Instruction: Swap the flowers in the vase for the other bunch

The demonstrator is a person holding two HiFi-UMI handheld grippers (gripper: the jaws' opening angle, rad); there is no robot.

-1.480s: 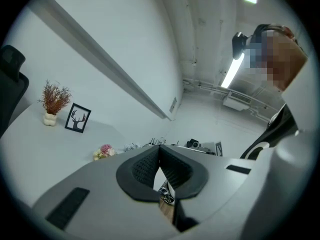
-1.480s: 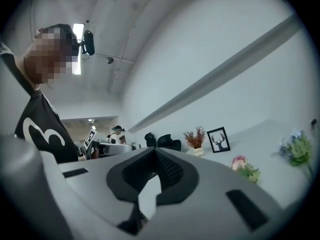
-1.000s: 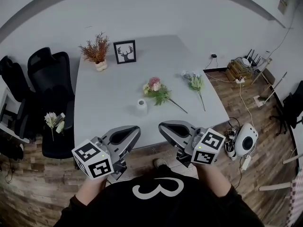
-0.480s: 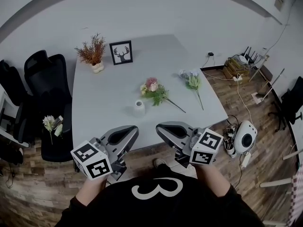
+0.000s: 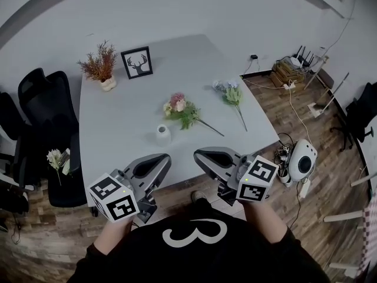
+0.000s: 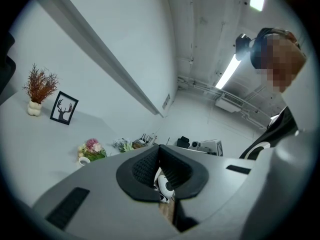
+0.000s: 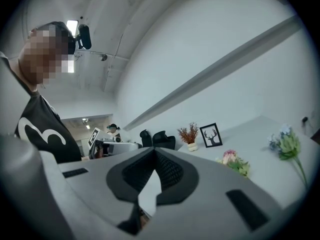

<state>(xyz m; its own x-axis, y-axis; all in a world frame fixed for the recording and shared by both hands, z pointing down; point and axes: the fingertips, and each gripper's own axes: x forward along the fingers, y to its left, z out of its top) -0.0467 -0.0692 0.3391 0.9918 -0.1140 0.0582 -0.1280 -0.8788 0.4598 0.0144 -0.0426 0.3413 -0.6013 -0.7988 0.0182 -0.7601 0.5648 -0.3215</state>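
A small white vase (image 5: 162, 134) stands on the grey table (image 5: 112, 122); no stems show in its mouth. Right beside it lies a pink bunch (image 5: 178, 106), its stem pointing right. A second bunch, blue and green (image 5: 231, 94), lies further right. Both grippers hang in front of the person's body, off the table's near edge, pointing towards the table. The left gripper (image 5: 166, 158) is shut and empty, its tips meeting in the left gripper view (image 6: 159, 148). The right gripper (image 5: 198, 154) is shut and empty too (image 7: 154, 150). The pink bunch (image 7: 231, 160) shows past its jaws.
At the table's far left stand a dried plant in a white pot (image 5: 100, 66) and a framed deer picture (image 5: 136, 62). Black office chairs (image 5: 41, 96) are left of the table, one bearing more flowers (image 5: 57, 158). A white device (image 5: 302, 165) and cables lie on the floor at right.
In the head view the table and everything on it have slid left and a little down. Both grippers stay shut and low before the person's body.
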